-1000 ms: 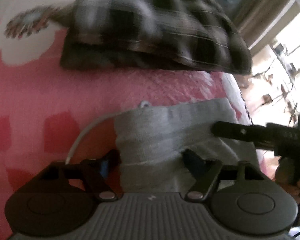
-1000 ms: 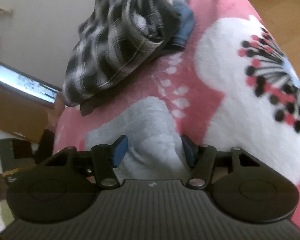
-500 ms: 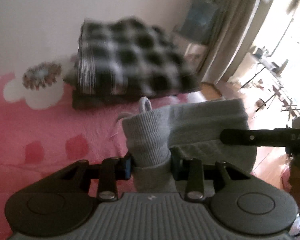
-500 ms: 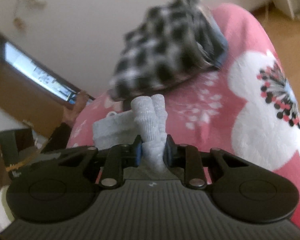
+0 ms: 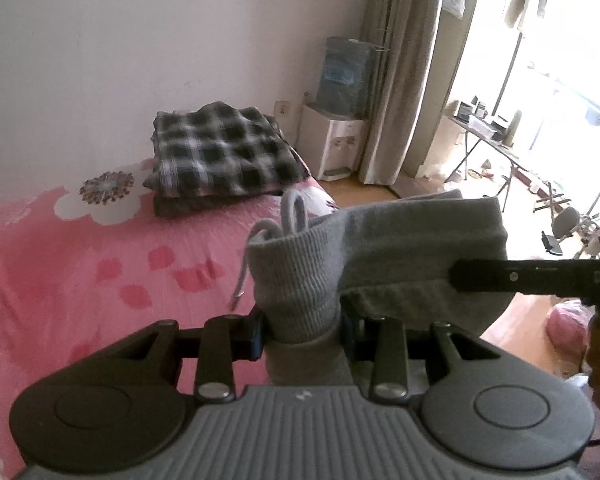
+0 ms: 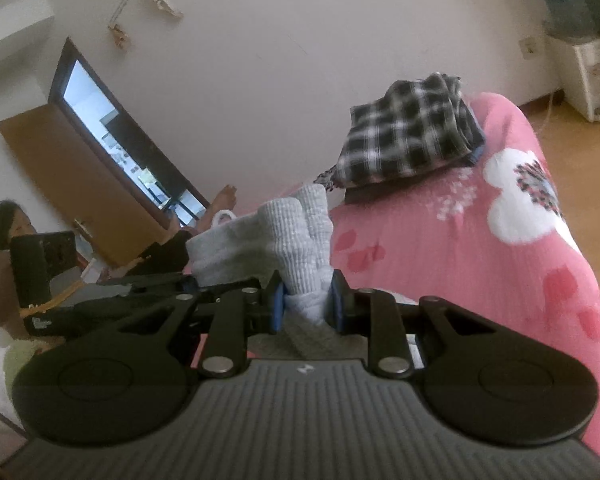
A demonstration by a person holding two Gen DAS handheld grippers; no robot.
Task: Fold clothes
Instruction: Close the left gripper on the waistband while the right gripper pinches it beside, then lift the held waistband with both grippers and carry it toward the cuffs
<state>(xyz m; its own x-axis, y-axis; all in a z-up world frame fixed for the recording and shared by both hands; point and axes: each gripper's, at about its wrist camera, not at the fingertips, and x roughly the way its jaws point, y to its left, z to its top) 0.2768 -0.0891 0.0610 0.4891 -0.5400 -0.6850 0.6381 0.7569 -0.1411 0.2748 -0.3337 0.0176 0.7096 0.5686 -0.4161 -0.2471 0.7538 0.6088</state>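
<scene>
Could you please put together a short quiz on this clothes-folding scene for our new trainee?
1. True or false: the left gripper is shut on the grey garment.
2. What lies on the pink bedspread near the wall?
A. folded plaid shirt
B. a pillow
C. a towel
3. What does the right gripper clamp?

Key:
1. True
2. A
3. The same grey garment's ribbed edge

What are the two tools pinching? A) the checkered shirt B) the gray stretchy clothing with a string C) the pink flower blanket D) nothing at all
B: the left tool and the right tool are each shut on the ribbed band of the gray clothing, held up above the pink blanket, while the checkered shirt lies folded by the wall.
</scene>
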